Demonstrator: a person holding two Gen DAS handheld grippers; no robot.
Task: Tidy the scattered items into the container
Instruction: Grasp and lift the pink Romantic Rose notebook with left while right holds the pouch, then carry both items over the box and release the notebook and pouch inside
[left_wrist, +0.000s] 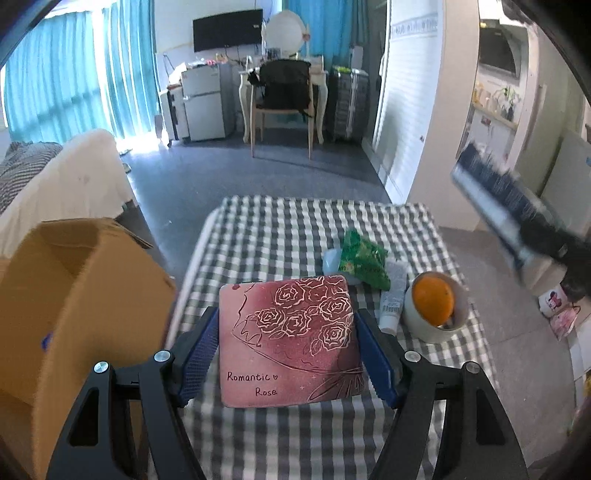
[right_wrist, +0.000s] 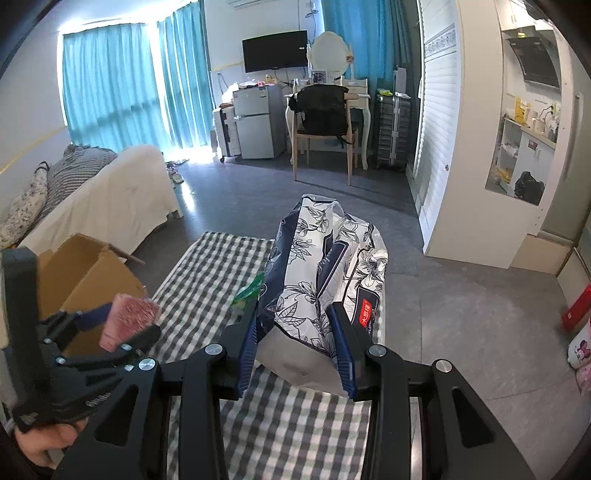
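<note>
A pink flat box (left_wrist: 288, 339) printed "Romantic Rose" hangs above the checked table (left_wrist: 277, 229), with my left gripper (left_wrist: 286, 321) shut on its two sides. In the right wrist view that pink box (right_wrist: 129, 319) sits beside the open cardboard box (right_wrist: 88, 273). My right gripper (right_wrist: 295, 314) is shut on a blue-and-white floral tissue pack (right_wrist: 325, 251), held in the air over the table's right part. The left wrist view shows this tissue pack (left_wrist: 498, 206) blurred at the far right. The cardboard box (left_wrist: 74, 295) stands left of the table.
On the cloth lie a green packet (left_wrist: 364, 262), a white tube (left_wrist: 393, 299) and a tape roll (left_wrist: 436, 325) with an orange (left_wrist: 432, 299) inside it. A white-covered sofa (right_wrist: 122, 199) stands behind the cardboard box. A person's hand (right_wrist: 40, 443) holds the left gripper.
</note>
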